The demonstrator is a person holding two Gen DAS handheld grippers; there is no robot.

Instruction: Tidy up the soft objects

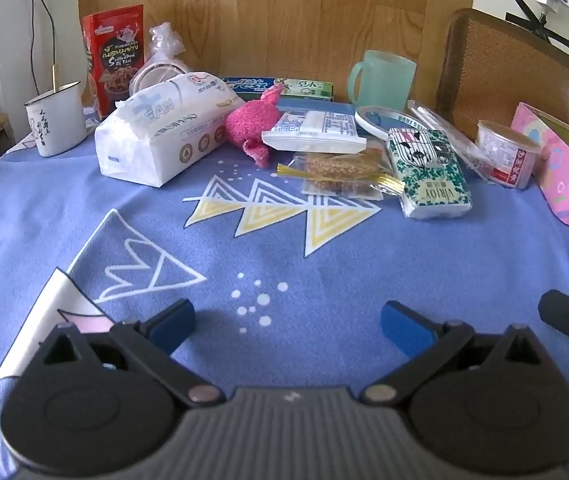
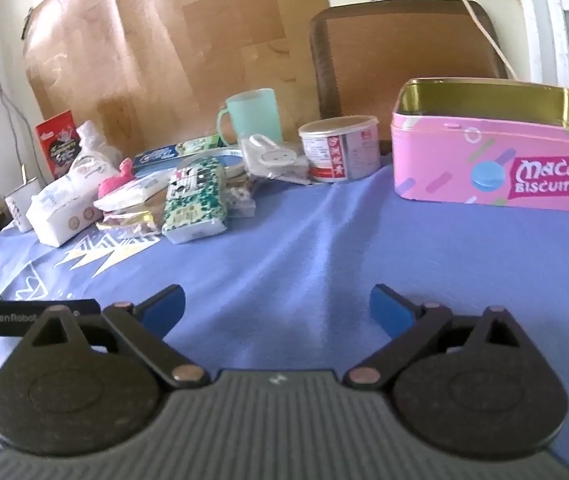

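- Several soft items sit clustered at the far side of the counter (image 1: 284, 240), which is covered by a blue cloth with white and yellow triangles.
- Pink plush toy (image 1: 254, 122): lying between the tissue pack and a white sachet, touching both.
- Tissue pack (image 1: 164, 136): white, large, left of the toy, resting on the cloth.
- White sachet (image 1: 316, 130): flat, printed, lying on top of a clear snack bag (image 1: 340, 172) with gold ties.
- Green tissue packet (image 1: 430, 172): patterned, just right of the snack bag.
- Toothpaste box (image 1: 280, 87): behind the toy, lying flat.
- Teal cup (image 1: 382, 80): upright, behind the sachet.
- Round tub (image 1: 506, 152): white and red, lidded, right of the green packet.
- Pink tin (image 2: 496, 148): open, gold inside, at the right edge, well apart from the pile.
- Enamel mug (image 1: 56, 120) and red snack pouch (image 1: 114, 56): far left, upright.
- Chair (image 1: 504, 72): woven back, behind the counter.
- Left gripper (image 1: 286, 326): spread wide, nothing between its blue pads, above bare cloth near the front.
- Right gripper (image 2: 276, 308): spread wide, holding nothing, over bare cloth, aimed between the pile and the tin.
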